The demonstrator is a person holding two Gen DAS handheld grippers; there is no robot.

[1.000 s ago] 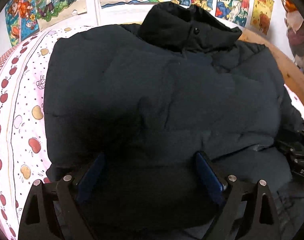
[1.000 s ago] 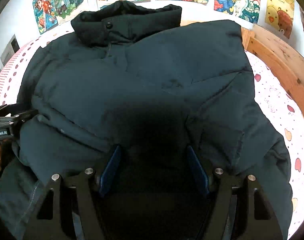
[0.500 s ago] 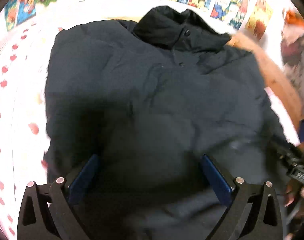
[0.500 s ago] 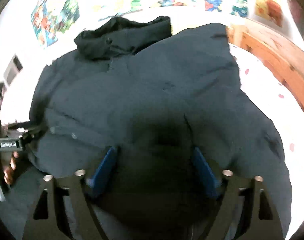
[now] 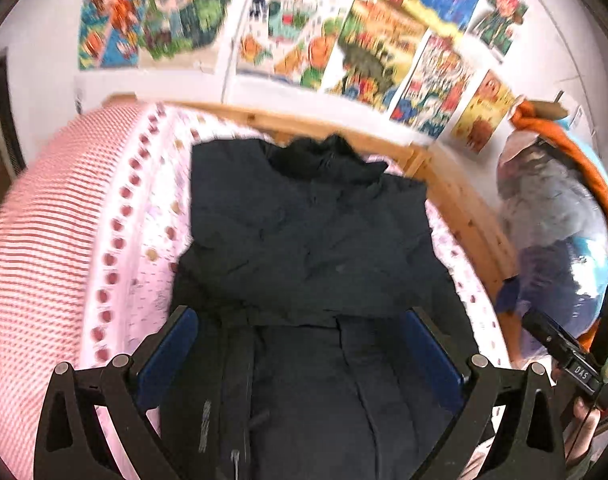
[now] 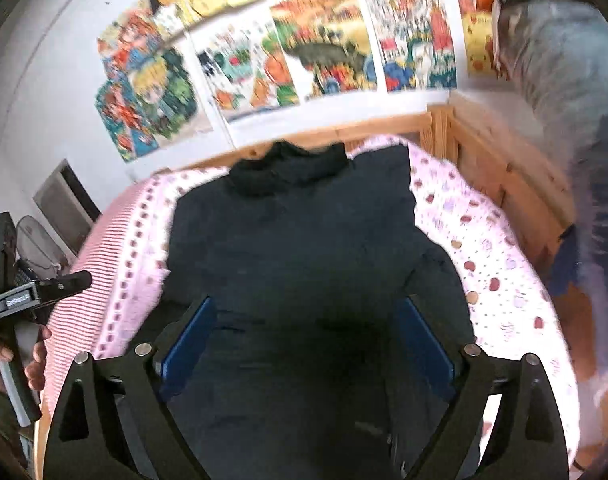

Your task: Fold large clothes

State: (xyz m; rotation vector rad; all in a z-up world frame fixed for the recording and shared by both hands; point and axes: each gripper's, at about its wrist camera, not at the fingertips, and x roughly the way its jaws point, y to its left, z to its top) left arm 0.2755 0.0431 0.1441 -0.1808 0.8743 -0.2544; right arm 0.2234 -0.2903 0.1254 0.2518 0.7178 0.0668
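Observation:
A large dark navy padded jacket (image 5: 311,248) lies flat on the bed, collar at the far end; it also shows in the right wrist view (image 6: 296,248). My left gripper (image 5: 300,316) is open, held above the jacket's near part with nothing between its blue pads. My right gripper (image 6: 304,308) is open too, above the same near part and empty. The right gripper shows at the right edge of the left wrist view (image 5: 571,356), and the left gripper at the left edge of the right wrist view (image 6: 36,292).
The bed has a pink patterned sheet (image 5: 140,264) and a red striped cover (image 5: 36,248) at the left. A wooden bed frame (image 6: 487,160) runs along the far and right sides. Posters (image 5: 311,40) cover the wall. Hanging clothes (image 5: 551,220) are at the right.
Both grippers have pulled back and up from the jacket, so the whole jacket, bed and wall now show. Both stay open.

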